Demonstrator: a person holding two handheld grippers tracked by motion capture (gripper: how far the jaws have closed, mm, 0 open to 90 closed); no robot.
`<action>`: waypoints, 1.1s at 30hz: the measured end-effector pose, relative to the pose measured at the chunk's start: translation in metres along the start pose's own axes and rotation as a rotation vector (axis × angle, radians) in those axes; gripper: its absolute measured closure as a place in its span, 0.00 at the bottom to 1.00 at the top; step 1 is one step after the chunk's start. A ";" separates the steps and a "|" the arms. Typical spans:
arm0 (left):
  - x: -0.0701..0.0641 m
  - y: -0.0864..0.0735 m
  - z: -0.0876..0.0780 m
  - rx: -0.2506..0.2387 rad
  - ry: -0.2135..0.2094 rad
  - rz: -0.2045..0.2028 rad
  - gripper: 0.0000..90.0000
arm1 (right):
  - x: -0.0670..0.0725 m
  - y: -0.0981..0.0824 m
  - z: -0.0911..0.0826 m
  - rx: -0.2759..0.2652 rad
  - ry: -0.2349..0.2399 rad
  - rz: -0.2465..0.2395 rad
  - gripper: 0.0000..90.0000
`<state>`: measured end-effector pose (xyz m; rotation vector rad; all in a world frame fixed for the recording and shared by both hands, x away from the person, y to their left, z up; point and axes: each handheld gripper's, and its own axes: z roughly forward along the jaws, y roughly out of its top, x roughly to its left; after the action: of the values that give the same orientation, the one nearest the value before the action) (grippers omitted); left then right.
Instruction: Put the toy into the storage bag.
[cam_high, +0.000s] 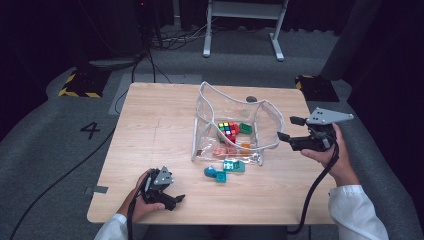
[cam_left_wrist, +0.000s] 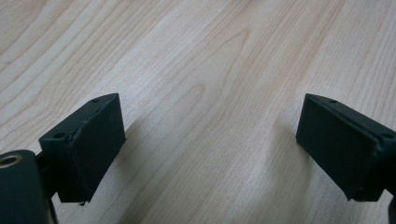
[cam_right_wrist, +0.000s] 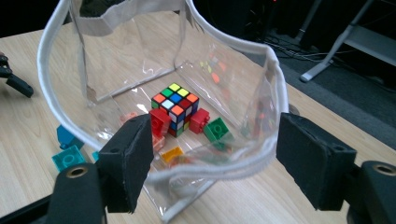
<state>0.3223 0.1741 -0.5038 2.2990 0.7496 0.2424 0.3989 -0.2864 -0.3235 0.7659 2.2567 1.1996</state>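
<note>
The right gripper (cam_high: 290, 128) hangs above the right edge of the table (cam_high: 150, 135), just beside the bag (cam_high: 227, 127). Its jaws stand wide apart and hold nothing; in the right gripper view the white rim of the bag (cam_right_wrist: 154, 175) lies in front of them, not pressed by the pads. The left gripper (cam_high: 175, 200) rests low at the near left part of the table, well apart from the bag. Its jaws are also wide open, and in the left gripper view there is bare wood (cam_left_wrist: 201, 93) between them.

The bag is clear plastic with a white edge, it stands open in the middle of the table. Inside lie a colour cube (cam_right_wrist: 175, 108), red bricks (cam_right_wrist: 199, 120), a green brick (cam_right_wrist: 217, 130) and an orange brick (cam_right_wrist: 172, 154). Outside, just in front of the bag, lie teal bricks (cam_high: 226, 169). Nothing stands between the right gripper and the bag.

On the grey floor left of the table a number 4 (cam_high: 90, 130) is written. Further back there are yellow-black striped corners (cam_high: 75, 85), cables (cam_high: 150, 55) and the white legs of a stand (cam_high: 242, 30).
</note>
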 end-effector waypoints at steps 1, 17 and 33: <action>0.000 0.000 0.000 0.000 0.000 0.000 0.09 | 0.001 -0.003 -0.002 -0.003 -0.008 0.002 0.31; 0.000 0.000 0.000 0.000 0.000 0.000 0.09 | 0.031 -0.074 0.003 0.000 0.021 0.046 0.35; 0.000 0.000 0.000 0.000 0.000 0.000 0.09 | 0.079 -0.108 0.066 0.087 0.189 -0.032 0.39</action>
<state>0.3223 0.1741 -0.5038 2.2991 0.7498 0.2425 0.3547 -0.2449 -0.4596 0.6700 2.4795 1.2103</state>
